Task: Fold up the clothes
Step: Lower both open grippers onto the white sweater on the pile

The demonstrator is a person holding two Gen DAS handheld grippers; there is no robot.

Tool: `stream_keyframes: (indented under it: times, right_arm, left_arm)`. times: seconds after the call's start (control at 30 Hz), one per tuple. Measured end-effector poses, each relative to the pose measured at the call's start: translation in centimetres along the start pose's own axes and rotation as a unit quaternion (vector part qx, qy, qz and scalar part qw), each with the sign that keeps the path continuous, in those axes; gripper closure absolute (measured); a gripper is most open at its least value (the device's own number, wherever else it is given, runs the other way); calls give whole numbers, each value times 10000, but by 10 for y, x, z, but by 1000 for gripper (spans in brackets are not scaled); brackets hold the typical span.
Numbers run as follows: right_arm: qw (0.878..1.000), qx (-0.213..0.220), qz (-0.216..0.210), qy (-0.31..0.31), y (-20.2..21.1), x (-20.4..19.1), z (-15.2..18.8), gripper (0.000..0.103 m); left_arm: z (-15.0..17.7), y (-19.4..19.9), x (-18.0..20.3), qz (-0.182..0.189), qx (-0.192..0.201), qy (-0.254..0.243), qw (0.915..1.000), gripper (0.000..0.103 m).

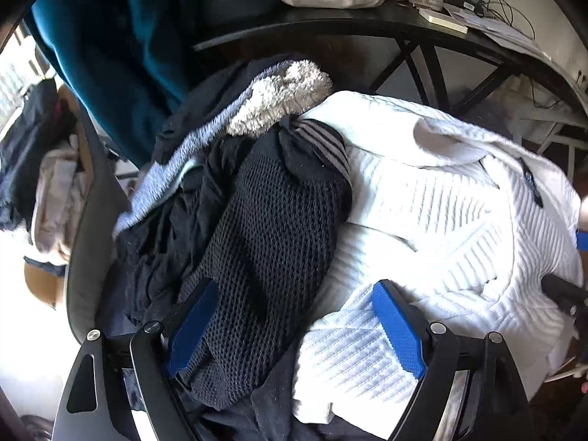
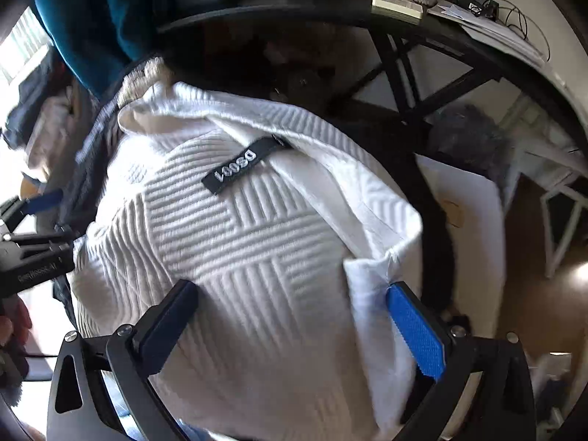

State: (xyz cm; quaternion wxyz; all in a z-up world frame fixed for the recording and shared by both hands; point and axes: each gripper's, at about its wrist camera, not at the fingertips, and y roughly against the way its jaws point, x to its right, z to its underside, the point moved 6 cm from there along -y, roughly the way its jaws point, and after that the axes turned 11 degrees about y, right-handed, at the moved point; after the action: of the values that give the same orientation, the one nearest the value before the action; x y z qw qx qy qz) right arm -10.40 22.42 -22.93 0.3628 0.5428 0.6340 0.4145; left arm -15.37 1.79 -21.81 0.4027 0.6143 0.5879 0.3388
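Observation:
A white quilted garment with a ridged pattern lies bunched on top of a clothes pile; in the right wrist view it shows a black label. A dark open-knit sweater lies left of it. My left gripper is open, its jaws wide, over the seam between the dark knit and the white garment. My right gripper is open, its jaws straddling the white garment's near edge, the right blue pad against a fold.
A fuzzy grey-white garment and dark clothes fill the pile's left. A teal cloth hangs at upper left. A dark table with clutter stands behind. The left gripper shows at the right wrist view's left edge.

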Motion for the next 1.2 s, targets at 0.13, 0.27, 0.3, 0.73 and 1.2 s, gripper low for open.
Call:
stream_keyframes:
  times: [0.13,0.27,0.3,0.73,1.2]
  right_arm:
    - [9991,117,-369,-200,-1,6,8,0]
    - [9979,-79,-586,-269,-3,7,8,0]
    - [9978,-130,-593,-249,-3,6,8,0]
    - [9872,30,-1062,-1188,-1,9,32,0]
    - [9834,101,-1191,-1363,-2,11,37,0]
  left_arm:
    - [3,1,-4,81,33,208,9997,17]
    - [4,-2,-9,356,-36,640,9973,17]
    - [4,-2,-9,392,-48,663,9970,17]
    - [2,0,1,422,-392,538,9969,17]
    - [1,-13,-8,606,-663,884,9920,0]
